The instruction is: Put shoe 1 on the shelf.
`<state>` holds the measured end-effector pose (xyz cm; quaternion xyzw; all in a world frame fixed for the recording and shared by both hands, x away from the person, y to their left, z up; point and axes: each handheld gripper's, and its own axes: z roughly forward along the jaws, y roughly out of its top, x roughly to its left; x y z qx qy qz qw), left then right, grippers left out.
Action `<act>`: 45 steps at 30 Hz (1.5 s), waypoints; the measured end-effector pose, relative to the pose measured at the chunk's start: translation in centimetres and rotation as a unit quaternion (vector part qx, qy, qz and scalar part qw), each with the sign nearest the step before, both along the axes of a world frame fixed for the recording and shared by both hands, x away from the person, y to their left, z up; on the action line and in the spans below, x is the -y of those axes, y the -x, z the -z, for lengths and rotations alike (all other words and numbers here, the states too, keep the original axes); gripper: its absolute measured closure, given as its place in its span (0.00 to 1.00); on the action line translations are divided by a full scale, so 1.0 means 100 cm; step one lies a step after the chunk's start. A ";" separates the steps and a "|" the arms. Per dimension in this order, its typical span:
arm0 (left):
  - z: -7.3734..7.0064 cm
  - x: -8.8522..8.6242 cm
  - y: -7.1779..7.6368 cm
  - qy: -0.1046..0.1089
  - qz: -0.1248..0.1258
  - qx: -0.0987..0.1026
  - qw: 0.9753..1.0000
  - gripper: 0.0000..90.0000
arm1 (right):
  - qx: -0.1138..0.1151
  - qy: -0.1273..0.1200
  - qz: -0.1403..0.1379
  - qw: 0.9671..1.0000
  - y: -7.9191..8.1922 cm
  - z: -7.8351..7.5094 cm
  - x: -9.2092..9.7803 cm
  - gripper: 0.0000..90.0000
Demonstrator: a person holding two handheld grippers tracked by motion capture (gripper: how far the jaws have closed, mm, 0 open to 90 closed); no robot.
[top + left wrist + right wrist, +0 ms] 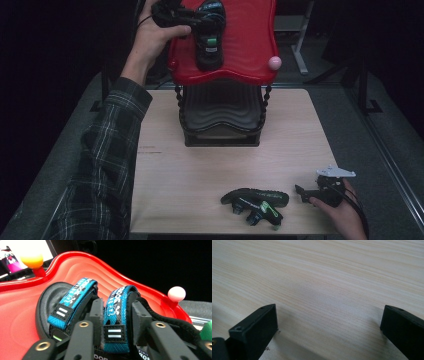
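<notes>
Pinching a sandal's [210,37] blue strap [115,315] at upper centre, the left tool [187,20] sets it on the red shelf [250,45]; the right tool [306,194], spread, waits by the second sandal [256,202] on the bench [200,165].

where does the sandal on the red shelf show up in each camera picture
High view: the sandal lies top centre on the red shelf.
Left gripper view: its blue strap sits between the jaws of the left hand-held gripper.
Right gripper view: not in it.
Shared landmark: the pink knob.
</notes>
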<state>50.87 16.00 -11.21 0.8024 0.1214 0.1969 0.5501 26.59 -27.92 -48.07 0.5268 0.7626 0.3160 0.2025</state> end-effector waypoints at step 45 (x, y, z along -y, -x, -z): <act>0.116 -0.106 0.162 -0.012 -0.063 -0.077 0.995 0.17 | 0.001 0.000 -0.005 1.000 -0.001 0.000 0.000 0.01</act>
